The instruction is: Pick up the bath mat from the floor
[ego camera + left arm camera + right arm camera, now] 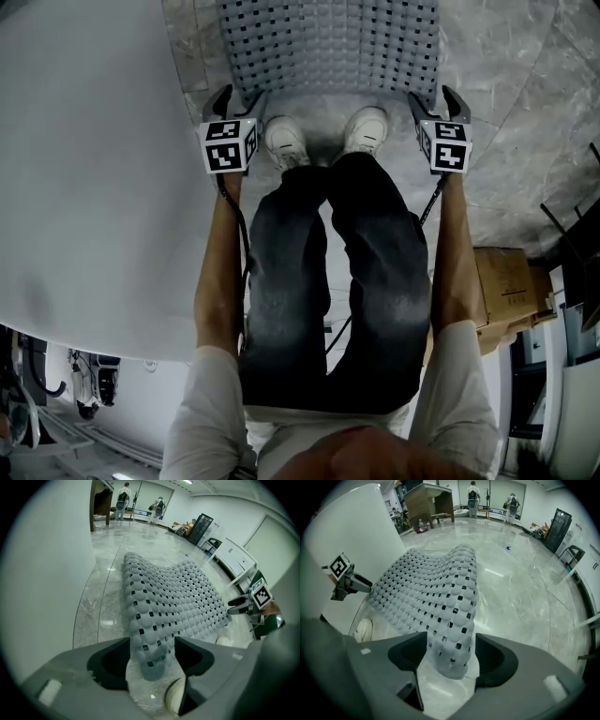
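Bath mat (164,602) corners between parted jaws show only in gripper views.

The bath mat (328,47) is a pale grey rubbery one, all rounded bumps with little square holes. It's spread out on the marble floor (525,141) but not flat. Both side edges hump up, and the near corners look slightly lifted, I think.

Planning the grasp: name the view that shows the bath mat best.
The right gripper view: the bath mat shows nearly whole, humped, a corner between open jaws. The left gripper view shows the bath mat similarly, from its other corner. The head view crops the bath mat to its near end.
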`<state>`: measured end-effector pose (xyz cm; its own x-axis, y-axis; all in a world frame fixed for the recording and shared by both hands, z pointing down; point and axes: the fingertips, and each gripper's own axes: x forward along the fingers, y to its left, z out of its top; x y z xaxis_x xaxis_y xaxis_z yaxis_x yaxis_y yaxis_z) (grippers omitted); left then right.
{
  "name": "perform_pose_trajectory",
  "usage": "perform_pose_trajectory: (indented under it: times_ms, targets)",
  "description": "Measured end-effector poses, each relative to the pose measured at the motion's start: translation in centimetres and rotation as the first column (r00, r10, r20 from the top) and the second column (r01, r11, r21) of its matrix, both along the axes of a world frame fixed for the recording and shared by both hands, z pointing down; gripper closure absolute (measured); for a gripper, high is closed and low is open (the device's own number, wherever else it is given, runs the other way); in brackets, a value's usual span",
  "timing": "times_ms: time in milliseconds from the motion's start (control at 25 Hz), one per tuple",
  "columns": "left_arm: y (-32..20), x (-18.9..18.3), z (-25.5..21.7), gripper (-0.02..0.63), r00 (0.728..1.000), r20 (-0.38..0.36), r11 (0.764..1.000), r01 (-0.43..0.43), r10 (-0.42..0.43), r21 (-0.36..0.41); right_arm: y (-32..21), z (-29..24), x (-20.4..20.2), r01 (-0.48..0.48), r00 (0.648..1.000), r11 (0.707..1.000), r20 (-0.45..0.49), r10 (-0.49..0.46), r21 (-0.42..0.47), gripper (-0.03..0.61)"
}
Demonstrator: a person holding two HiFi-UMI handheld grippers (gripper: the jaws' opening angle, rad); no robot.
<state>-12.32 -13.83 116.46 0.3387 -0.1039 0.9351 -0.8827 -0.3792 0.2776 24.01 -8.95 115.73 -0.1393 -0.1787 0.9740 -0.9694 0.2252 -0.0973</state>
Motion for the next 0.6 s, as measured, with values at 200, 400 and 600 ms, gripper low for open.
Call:
perform_pose_trajectory:
  times_ms: [200, 400, 600]
  targets:
    - [-0.2, 0.0, 1.5, 0.308, 1.000, 0.003, 1.000, -0.004, 0.004, -0.008, 0.0, 1.5, 0.4, -0.009, 1.000, 1.000, -0.006, 0.009, -0.008, 0.235]
    - [-0.3, 0.0, 3.0, 0.308, 1.000, 0.010, 1.000, -0.003, 0.003, -0.021, -0.3, 2.6, 0.7, 0.013, 1.000, 1.000, -0.002, -0.013, -0.012, 0.229]
    - [-0.1, 0.3, 4.0, 0.308, 1.000, -0.006, 0.999, -0.005, 0.005, -0.046, -0.3, 3.6, 0.9, 0.059, 0.998, 0.998, 0.007, -0.059, -0.022, 0.229]
